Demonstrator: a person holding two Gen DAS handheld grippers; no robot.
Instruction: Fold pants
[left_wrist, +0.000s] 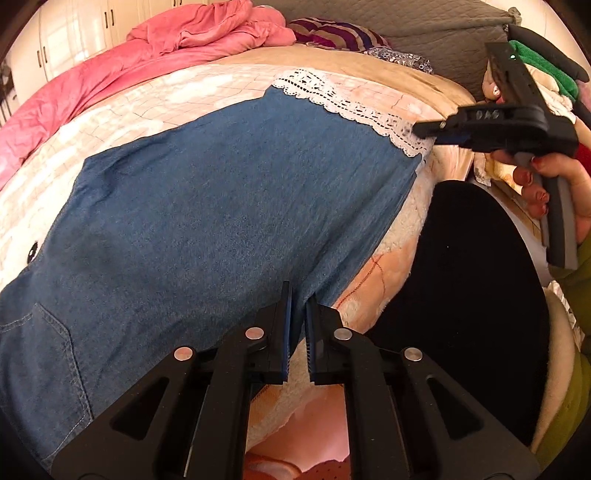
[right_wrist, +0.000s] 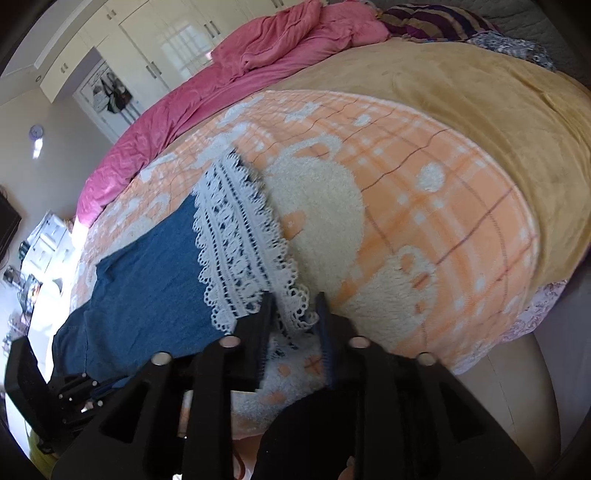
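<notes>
Lengthwise, the pants (left_wrist: 207, 206) are spread flat on the bed (right_wrist: 480, 122), lace hem (right_wrist: 243, 243) toward the right gripper (right_wrist: 293, 314), pocket end left. The left gripper (left_wrist: 298, 314), jaws slightly apart, is poised at the near edge; the right gripper's jaws are parted around the hem corner, not clamped.

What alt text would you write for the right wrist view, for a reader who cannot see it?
The right gripper reaches over the white lace hem of blue denim pants lying flat on an orange and white blanket, jaws apart around the lace corner. A pink duvet lies behind.
</notes>
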